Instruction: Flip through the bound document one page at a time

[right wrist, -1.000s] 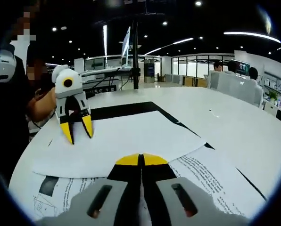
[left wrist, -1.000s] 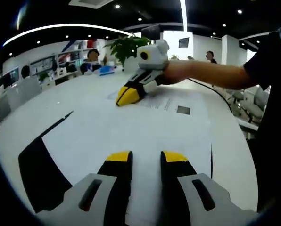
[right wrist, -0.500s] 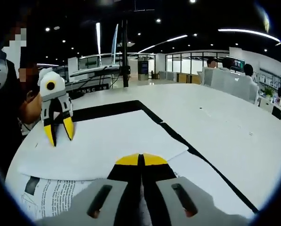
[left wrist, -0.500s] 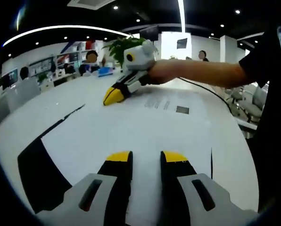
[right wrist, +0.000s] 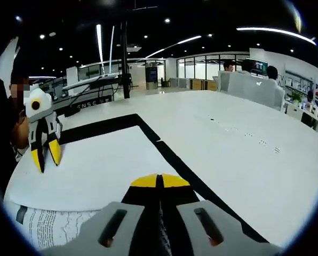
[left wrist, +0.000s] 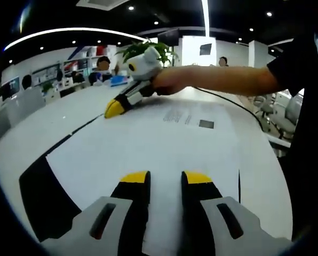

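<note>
The bound document lies open on the white table, with a blank white page [left wrist: 143, 144] uppermost and a black cover [left wrist: 39, 186] showing at its left. A printed page [left wrist: 191, 116] lies further right. My left gripper [left wrist: 166, 178] rests low over the blank page with its jaws apart and nothing between them; it also stands on that sheet [right wrist: 89, 170] as the left gripper [right wrist: 47, 158]. My right gripper [right wrist: 159, 180] is shut on the sheet's edge, over the black cover strip [right wrist: 175, 165]. The right gripper [left wrist: 115, 108] reaches in at the page's far edge. A printed page [right wrist: 52, 226] peeks out below.
A person's forearm [left wrist: 223, 80] stretches across from the right. The white table [right wrist: 244, 144] runs wide and bare to the right. A potted plant [left wrist: 145, 50] and seated people stand at the far side, and office chairs [right wrist: 249, 85] line the back.
My right gripper has carried the page edge leftward across the document. The blank sheet now covers more of the printed page. The left gripper has stayed in place.
</note>
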A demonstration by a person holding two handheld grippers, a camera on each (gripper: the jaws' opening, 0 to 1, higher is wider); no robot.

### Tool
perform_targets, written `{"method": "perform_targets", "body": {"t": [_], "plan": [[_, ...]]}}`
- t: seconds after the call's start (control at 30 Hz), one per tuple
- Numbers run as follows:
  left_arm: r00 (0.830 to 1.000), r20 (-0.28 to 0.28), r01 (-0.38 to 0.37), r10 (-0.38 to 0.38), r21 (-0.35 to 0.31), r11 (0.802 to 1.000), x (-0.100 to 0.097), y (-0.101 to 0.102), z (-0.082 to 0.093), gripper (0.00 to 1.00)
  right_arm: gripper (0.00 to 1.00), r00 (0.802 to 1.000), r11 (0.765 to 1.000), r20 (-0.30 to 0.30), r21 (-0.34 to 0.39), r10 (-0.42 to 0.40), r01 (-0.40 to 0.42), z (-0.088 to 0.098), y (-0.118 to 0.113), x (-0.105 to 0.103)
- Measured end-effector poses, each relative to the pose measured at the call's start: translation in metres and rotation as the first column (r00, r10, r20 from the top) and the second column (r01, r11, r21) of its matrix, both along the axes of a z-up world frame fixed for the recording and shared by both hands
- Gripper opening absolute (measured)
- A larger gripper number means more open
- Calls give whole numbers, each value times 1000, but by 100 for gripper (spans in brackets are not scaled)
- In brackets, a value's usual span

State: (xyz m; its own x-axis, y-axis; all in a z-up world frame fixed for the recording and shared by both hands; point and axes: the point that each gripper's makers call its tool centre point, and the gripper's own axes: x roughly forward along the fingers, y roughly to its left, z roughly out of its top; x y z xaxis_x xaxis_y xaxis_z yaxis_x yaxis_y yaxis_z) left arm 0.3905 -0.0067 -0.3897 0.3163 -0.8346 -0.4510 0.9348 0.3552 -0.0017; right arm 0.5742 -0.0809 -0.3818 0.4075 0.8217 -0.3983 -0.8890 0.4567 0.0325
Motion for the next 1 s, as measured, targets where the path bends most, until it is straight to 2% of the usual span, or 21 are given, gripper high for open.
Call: {"method": "perform_targets", "body": {"t": [0.13,0.23,0.43,0.67,1.0], "plan": [[1000,5,4,-4,4,1000,0,0,-1,26,2,1000,1000,1,-1,-11,11,-1,-2,10],[1000,-10,-3,3,3,1000,1,0,-1,26,2,998,999,-36,31,-42,43,-3,-3,15],[1000,-15,-6,6,-18,1000,3,2,-1,24,2,999,998,-12,25,-49,50,-3,-3,14],[1000,-14,-10,10,-29,1000,3,1,-1,24,2,1000,1000,2,14,-22,22,-2,-3,-15],[1000,-14,-26,26,-16,1000,4,2,-1,23,2,1000,999,21,44,20,-21,2,-2,-51]]}}
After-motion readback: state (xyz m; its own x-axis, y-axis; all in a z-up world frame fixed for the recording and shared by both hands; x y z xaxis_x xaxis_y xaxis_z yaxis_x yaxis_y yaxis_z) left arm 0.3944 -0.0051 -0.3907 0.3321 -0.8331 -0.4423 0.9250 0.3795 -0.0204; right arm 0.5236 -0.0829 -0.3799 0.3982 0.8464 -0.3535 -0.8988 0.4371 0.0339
